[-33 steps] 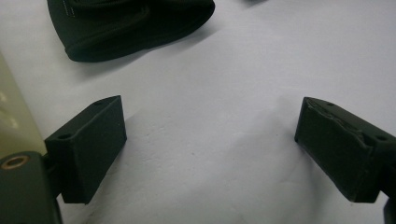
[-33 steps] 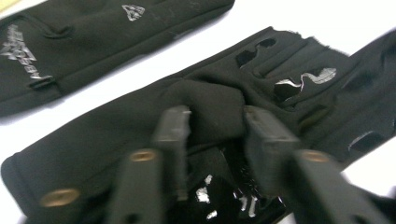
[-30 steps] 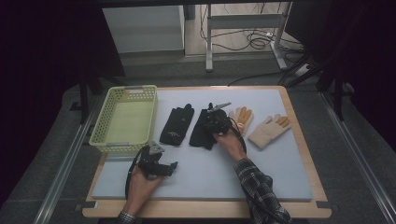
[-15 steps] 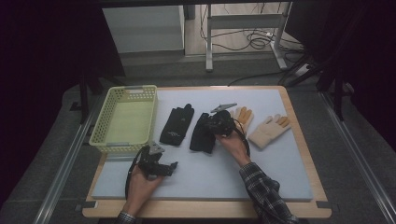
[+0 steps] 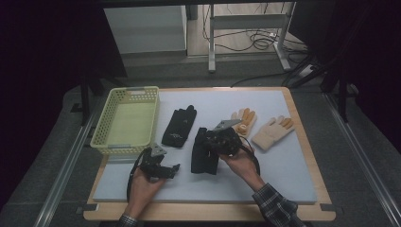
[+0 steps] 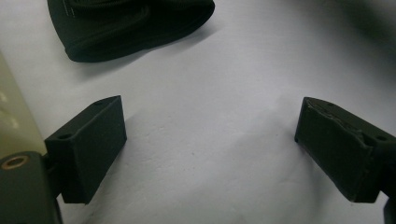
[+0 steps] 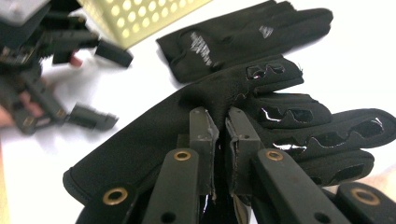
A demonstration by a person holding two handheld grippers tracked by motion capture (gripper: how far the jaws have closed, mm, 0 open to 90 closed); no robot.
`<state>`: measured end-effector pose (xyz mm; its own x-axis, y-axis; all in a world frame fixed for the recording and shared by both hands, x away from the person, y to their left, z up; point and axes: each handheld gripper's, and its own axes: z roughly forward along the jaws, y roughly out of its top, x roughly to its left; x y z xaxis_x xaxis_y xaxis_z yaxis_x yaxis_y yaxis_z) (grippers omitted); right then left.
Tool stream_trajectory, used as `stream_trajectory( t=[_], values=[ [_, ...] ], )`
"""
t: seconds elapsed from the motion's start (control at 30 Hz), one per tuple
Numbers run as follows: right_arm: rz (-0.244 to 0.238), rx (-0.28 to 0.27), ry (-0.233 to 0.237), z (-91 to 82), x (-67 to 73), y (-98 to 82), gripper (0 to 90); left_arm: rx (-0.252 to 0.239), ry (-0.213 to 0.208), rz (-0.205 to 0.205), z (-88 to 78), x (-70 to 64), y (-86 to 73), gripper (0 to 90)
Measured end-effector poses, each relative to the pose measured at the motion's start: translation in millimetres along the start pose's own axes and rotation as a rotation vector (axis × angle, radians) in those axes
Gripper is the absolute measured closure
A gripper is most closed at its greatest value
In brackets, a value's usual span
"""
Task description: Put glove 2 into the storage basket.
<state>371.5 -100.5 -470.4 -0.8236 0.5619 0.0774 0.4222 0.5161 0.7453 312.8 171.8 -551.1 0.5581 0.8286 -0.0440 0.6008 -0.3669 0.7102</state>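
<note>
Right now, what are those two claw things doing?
Right gripper shut on black glove, pinching its fabric. Left gripper open, over bare mat. Second black glove and yellow basket alongside; nothing blocking.

Both grippers are all black, chunky plastic and metal. The left gripper [image 5: 161, 168] has a grey three-cornered plate on top and a black cable looping off the back. Up close its fingers [image 6: 91, 140] are blocky black wedges with small screw holes, and there's a brass-coloured ring set in the body. The right gripper [image 7: 219, 135] has flat grey pads with scuffed edges, black arms behind them with brass rivets, plus its own grey plate and black cable. The right sleeve [image 5: 276, 208] is dark plaid, and a bit of plaid cuff shows at the left wrist too.
</note>
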Motion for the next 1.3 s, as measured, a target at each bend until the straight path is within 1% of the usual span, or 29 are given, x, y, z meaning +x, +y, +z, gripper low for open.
stream_trajectory(
  t=[0.1,0.2,0.23,0.27,0.3,0.33,0.37,0.47,0.6,0.7,0.8,0.9,1.0,1.1,1.17,1.2,1.23,1.3],
  values=[
    [-0.002,0.023,-0.008,3.0,8.3,-14.4,81.5,0.000,0.001,0.000,-0.1,-0.1,0.0,8.8],
    [-0.009,0.048,-0.015,9.9,11.2,-27.8,78.8,0.000,0.000,-0.003,0.0,-0.2,-0.1,8.8],
    [-0.009,0.051,-0.010,12.6,11.0,-32.2,75.4,0.000,0.000,-0.003,0.0,-0.2,-0.1,8.8],
    [-0.004,0.045,0.010,14.1,9.9,-35.3,70.1,0.000,0.000,-0.002,0.0,-0.2,-0.1,8.8],
    [0.001,0.032,0.020,13.6,7.6,-37.2,58.3,0.000,-0.001,-0.002,-0.1,-0.2,-0.1,8.8],
    [0.001,0.032,0.020,13.6,7.6,-37.2,58.3,0.000,0.000,-0.003,0.0,-0.2,-0.1,8.8],
    [0.002,0.025,0.020,12.6,6.6,-36.7,54.3,0.000,0.000,-0.003,0.0,-0.2,-0.1,8.8],
    [0.008,0.005,0.013,8.3,1.4,-33.4,48.3,0.002,0.000,0.002,-0.2,0.1,0.0,8.8],
    [0.006,-0.015,-0.006,6.8,-3.9,-26.8,44.5,0.003,0.000,0.003,-0.3,0.2,0.0,8.8],
    [0.007,-0.018,-0.012,10.7,-8.0,-19.0,42.5,0.001,-0.001,0.000,-0.1,0.1,0.0,8.8],
    [0.010,-0.020,-0.015,18.5,-12.1,-9.7,39.5,0.003,-0.001,0.001,-0.3,0.0,0.0,8.7],
    [0.013,-0.020,-0.016,28.2,-16.0,0.3,38.5,0.003,0.001,0.003,-0.3,0.2,0.0,8.8],
    [0.001,-0.014,-0.022,40.0,-18.6,11.1,39.0,0.003,-0.001,0.003,-0.2,0.3,0.0,8.8],
    [-0.025,0.007,-0.029,52.0,-19.4,21.4,45.1,0.004,0.000,0.002,-0.2,0.2,0.0,8.7],
    [-0.034,0.016,-0.013,58.7,-20.3,26.7,48.9,0.003,-0.002,0.001,-0.2,0.2,0.0,8.8],
    [-0.039,0.021,-0.001,65.7,-21.1,32.7,53.3,0.004,-0.001,0.002,-0.3,0.2,0.0,8.8],
    [-0.039,0.021,-0.001,65.7,-21.1,32.7,53.3,0.004,-0.001,0.002,-0.3,0.3,0.0,8.8],
    [-0.047,0.022,0.014,72.2,-20.9,38.1,57.5,0.004,-0.002,0.002,-0.3,0.3,0.0,8.8]
  ],
)
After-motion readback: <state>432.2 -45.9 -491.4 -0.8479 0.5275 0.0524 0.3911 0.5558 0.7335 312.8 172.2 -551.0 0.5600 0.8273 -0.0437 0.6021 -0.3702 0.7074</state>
